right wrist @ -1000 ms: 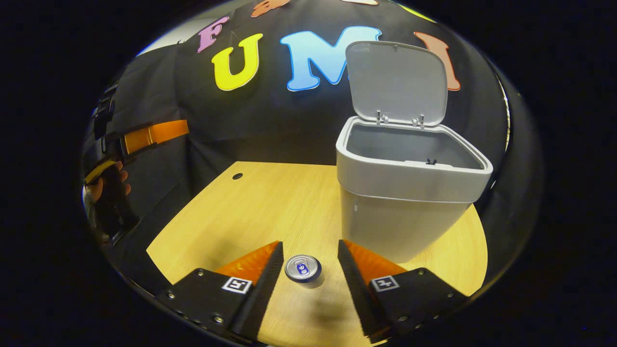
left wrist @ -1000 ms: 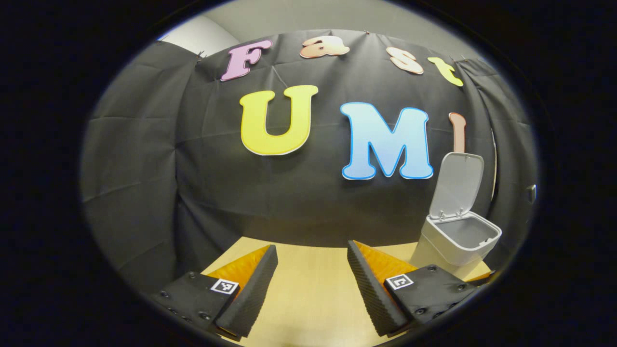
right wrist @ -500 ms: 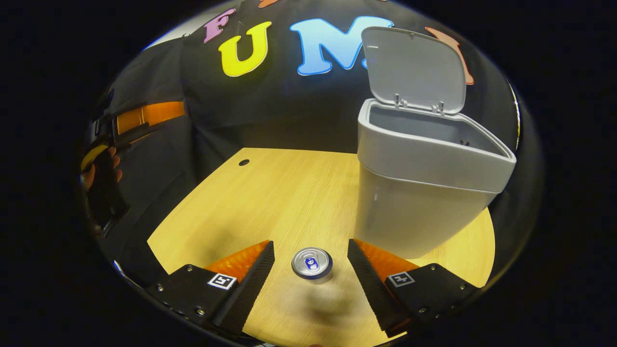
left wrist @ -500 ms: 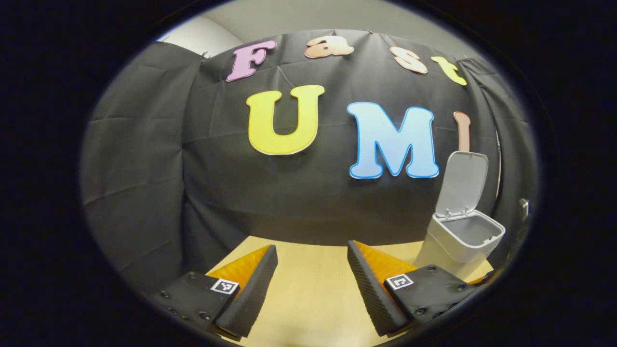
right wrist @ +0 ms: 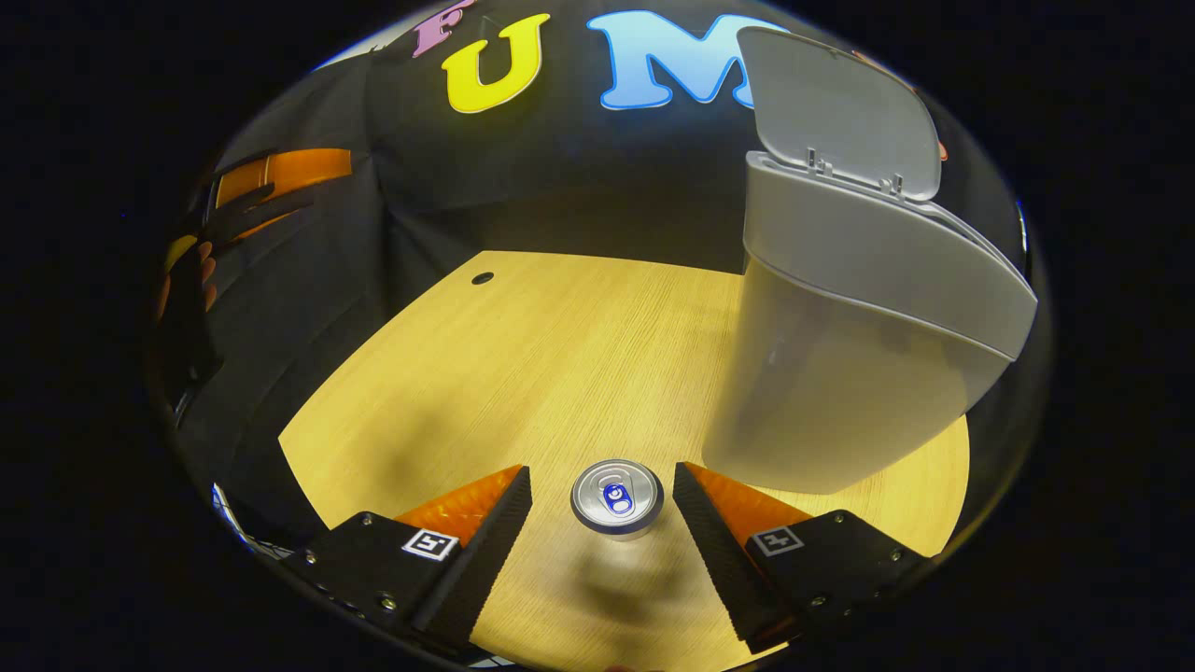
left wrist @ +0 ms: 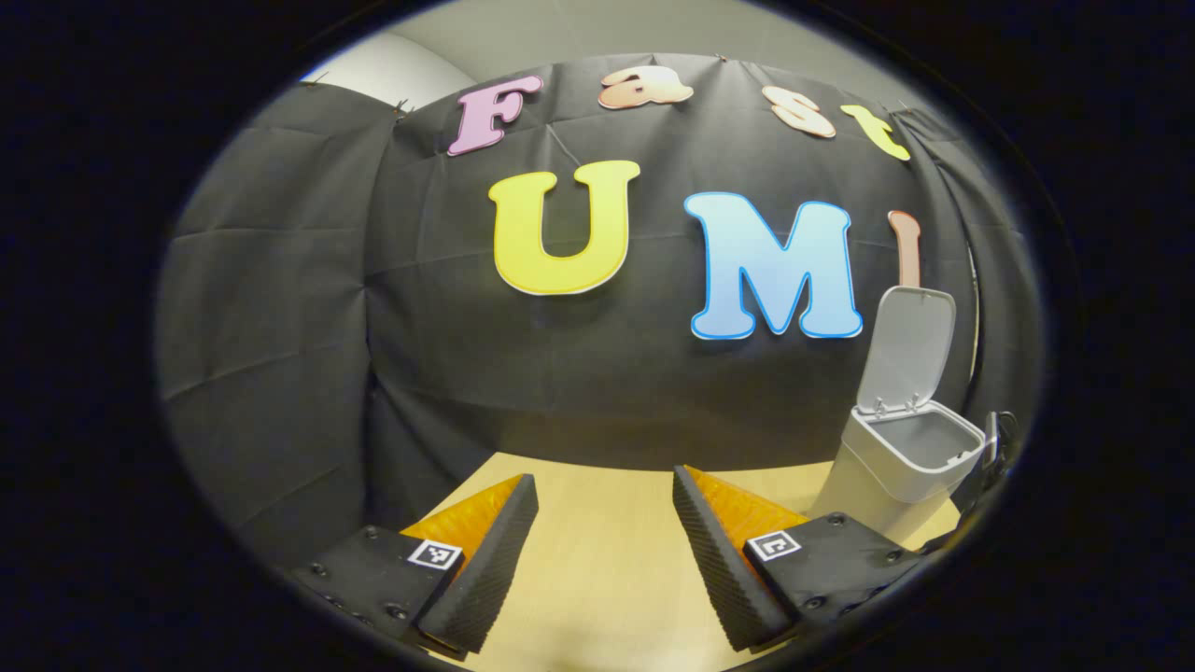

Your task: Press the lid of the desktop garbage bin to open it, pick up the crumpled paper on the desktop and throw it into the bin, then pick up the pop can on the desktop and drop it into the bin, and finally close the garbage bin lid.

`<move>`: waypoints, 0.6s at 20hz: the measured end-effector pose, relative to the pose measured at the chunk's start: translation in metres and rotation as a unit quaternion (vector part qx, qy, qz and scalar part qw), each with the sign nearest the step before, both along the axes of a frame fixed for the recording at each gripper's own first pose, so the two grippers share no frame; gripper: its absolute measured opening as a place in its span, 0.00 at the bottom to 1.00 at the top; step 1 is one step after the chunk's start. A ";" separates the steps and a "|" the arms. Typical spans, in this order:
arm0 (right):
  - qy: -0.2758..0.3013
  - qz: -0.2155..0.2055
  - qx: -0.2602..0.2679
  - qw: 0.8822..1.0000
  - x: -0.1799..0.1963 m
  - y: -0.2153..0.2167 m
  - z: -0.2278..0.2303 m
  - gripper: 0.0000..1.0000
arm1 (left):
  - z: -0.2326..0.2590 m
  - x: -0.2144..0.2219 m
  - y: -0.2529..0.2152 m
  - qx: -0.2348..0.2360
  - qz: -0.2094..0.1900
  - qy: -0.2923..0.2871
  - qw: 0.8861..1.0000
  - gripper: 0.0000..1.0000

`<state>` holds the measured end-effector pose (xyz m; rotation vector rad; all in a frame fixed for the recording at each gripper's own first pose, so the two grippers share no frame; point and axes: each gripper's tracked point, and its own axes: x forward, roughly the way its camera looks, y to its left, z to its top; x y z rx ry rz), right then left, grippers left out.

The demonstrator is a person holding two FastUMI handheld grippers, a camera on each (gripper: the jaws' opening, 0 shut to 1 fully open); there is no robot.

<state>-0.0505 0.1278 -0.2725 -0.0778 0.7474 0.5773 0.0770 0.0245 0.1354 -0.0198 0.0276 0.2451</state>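
A silver pop can (right wrist: 617, 497) stands upright on the wooden desktop (right wrist: 551, 364), seen from above. My right gripper (right wrist: 603, 485) is open above it, and the can sits between the two fingers without touching either. Just right of the can stands the white garbage bin (right wrist: 859, 345) with its lid (right wrist: 840, 112) raised. In the left gripper view the same bin (left wrist: 910, 462) is at the far right with its lid (left wrist: 910, 350) up. My left gripper (left wrist: 605, 490) is open over the desktop (left wrist: 597, 560) with nothing between its fingers. That left gripper (right wrist: 271, 182) and the hand (right wrist: 187, 285) holding it show at the left edge.
A small round hole (right wrist: 483, 278) is in the desktop near its far left corner. The black cloth wall (left wrist: 560, 355) closes the back and sides of the booth. The bin's inside (left wrist: 920, 441) looks grey; its contents are hidden.
My right gripper has come down closer over the can, which now looks bigger between the fingers. The left gripper view has swung slightly left, so the bin sits farther right.
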 end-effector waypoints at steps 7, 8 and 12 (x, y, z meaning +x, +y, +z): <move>0.009 0.019 -0.025 0.999 0.005 0.006 -0.023 0.98 | -0.002 -0.005 0.006 0.002 0.007 0.004 1.000 0.95; 0.011 0.021 -0.028 0.999 0.005 0.007 -0.026 0.98 | -0.001 -0.007 0.005 0.002 0.007 0.004 1.000 0.95; 0.013 0.026 -0.041 0.999 0.009 0.007 -0.039 0.98 | 0.000 -0.009 0.005 0.004 0.009 0.004 1.000 0.95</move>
